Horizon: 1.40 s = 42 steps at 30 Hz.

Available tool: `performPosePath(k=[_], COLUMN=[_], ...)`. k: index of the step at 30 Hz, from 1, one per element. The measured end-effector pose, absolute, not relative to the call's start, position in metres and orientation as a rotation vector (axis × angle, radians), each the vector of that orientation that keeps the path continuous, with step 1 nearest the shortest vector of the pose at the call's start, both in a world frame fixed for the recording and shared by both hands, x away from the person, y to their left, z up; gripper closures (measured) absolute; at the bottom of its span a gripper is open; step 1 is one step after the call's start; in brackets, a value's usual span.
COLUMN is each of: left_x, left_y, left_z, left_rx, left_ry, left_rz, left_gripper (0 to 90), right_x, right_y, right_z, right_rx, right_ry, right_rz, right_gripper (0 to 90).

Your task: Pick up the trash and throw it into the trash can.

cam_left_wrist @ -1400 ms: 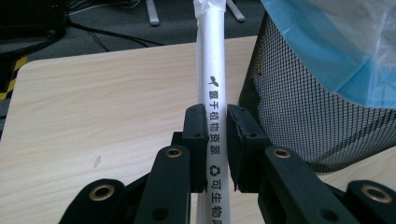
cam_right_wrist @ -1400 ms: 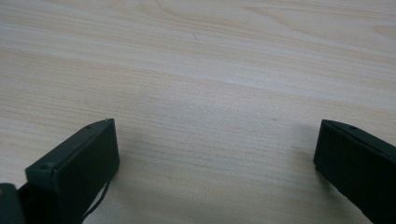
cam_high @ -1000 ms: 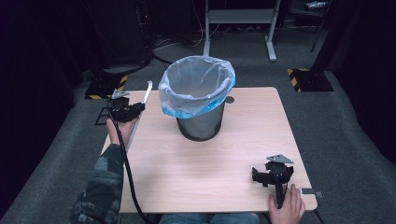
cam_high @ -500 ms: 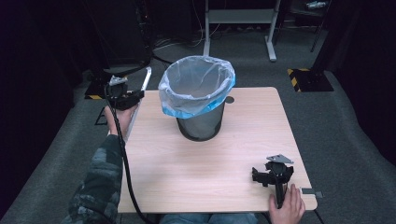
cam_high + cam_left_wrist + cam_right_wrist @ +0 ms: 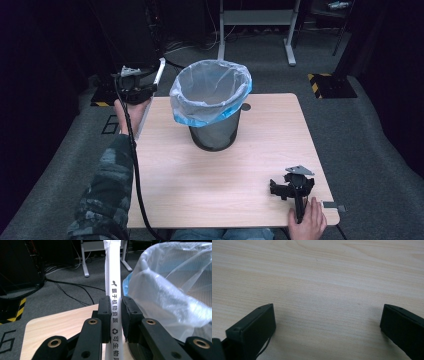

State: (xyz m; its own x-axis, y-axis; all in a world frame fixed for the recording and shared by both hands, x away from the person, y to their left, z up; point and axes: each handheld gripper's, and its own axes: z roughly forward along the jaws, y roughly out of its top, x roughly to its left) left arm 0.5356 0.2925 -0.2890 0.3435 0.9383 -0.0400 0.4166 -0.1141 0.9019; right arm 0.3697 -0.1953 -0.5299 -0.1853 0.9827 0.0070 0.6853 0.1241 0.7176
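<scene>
- Nearest, at the table's point(image 5: 220, 190) front right edge, the right gripper point(image 5: 291, 189) lies under a hand point(image 5: 306, 224) that comes in from the bottom of the high view; a grey three-cornered plate sits on top of it.
- Its own view shows the two black jaws set wide apart with nothing between them — just bare pale wood grain point(image 5: 324, 290), close beneath.
- On the left a camouflage-patterned sleeve point(image 5: 102, 195) reaches forward along the table's left edge, a black cable trailing down beside it.
- That arm's hand point(image 5: 129, 111) holds the left gripper point(image 5: 150, 82) up near the table's far left corner, raised off the wood and just left of the bin.
- The left gripper's jaws are clamped tight on a long white paper sleeve point(image 5: 114, 277) (a thin wrapper printed with dark characters and a recycling mark), which stands nearly upright between the pads point(image 5: 105, 315) — part of it runs on below them, out of that view.
- Near the table's middle, toward the far side, stands a dark mesh waste bin point(image 5: 214, 134) lined with a pale translucent bag point(image 5: 210, 90) whose blue-tinted rim folds over the outside; in the left gripper view the bag point(image 5: 172, 282) is just right of the held sleeve, apart from it.
- Farthest off, grey carpet with dark cables, yellow-and-black striped floor markers and the legs of a metal stand.
</scene>
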Motion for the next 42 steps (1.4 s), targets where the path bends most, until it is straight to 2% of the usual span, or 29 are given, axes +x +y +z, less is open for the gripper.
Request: performPosePath(k=[16, 42], left_x=[0.542, 0.558], left_y=[0.278, 0.203], left_z=[-0.250, -0.196], left_rx=[1.675, 1.719], left_ry=[1.169, 0.983], left_rz=[0.765, 0.801], left_gripper=[78.1, 78.0], right_x=[0.370, 0.370], right_y=[-0.195, -0.195], right_z=[-0.530, -0.530], right_rx=[1.607, 1.610], right_ry=[1.932, 1.931], right_rz=[0.823, 0.825], right_gripper=[0.0, 0.0])
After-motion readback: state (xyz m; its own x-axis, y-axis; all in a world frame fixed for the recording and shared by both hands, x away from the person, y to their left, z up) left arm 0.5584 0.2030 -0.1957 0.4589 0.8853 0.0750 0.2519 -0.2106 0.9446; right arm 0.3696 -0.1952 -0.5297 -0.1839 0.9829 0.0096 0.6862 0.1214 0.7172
